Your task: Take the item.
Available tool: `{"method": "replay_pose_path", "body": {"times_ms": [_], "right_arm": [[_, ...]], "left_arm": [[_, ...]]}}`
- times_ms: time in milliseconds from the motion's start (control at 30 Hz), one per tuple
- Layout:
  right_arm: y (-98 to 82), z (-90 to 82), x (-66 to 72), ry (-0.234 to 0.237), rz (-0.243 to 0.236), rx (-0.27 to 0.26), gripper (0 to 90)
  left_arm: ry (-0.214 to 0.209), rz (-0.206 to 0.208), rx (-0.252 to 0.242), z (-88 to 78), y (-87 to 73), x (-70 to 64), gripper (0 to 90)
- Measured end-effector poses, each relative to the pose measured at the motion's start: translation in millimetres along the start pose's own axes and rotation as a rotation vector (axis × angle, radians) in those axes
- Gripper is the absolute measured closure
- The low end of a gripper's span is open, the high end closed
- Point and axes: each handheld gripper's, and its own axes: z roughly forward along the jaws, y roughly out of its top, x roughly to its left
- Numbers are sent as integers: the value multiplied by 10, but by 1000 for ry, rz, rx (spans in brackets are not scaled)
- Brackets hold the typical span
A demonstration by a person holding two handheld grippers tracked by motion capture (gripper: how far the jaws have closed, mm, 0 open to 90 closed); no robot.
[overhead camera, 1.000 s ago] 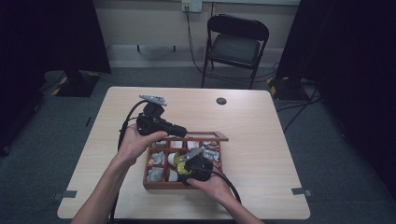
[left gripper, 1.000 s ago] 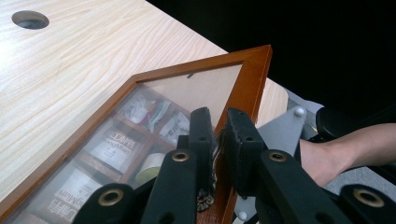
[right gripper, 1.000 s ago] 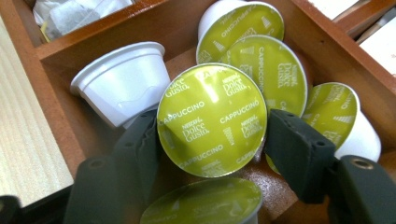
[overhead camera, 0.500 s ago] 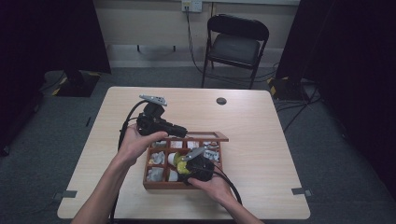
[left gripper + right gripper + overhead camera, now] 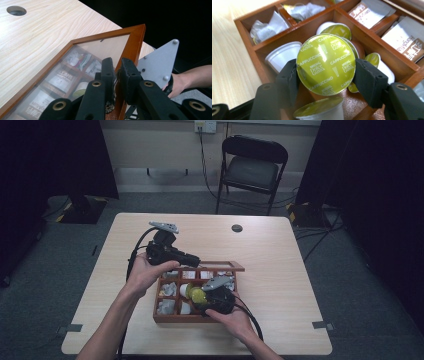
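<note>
Right gripper (image 5: 325, 72) clamped on green-lidded coffee capsule (image 5: 325, 64), jaws gripping its sides after closing in. Capsule sat above middle compartment of wooden box (image 5: 172, 318), more capsules (image 5: 282, 55) below at 9 o'clock, sachets (image 5: 372, 10) at 1 o'clock. Left gripper (image 5: 117, 72) pinched on frame of glass lid (image 5: 136, 37), holding it raised at box's 12 o'clock edge. Box sat on table (image 5: 280, 250).
</note>
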Motion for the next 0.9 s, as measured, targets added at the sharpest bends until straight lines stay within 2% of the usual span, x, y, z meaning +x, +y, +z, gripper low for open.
{"method": "replay_pose_path", "body": {"times_ms": [200,633,900], "right_arm": [[-10,-94,-18,6,12,-49,389],[-88,-345,-66,-8,15,-111,389],[-199,-481,-183,-24,69,-142,389]], "left_arm": [[4,0,0,1,2,-2,814],[6,-1,0,-2,4,-3,814],[5,1,3,-2,2,-2,814]]}}
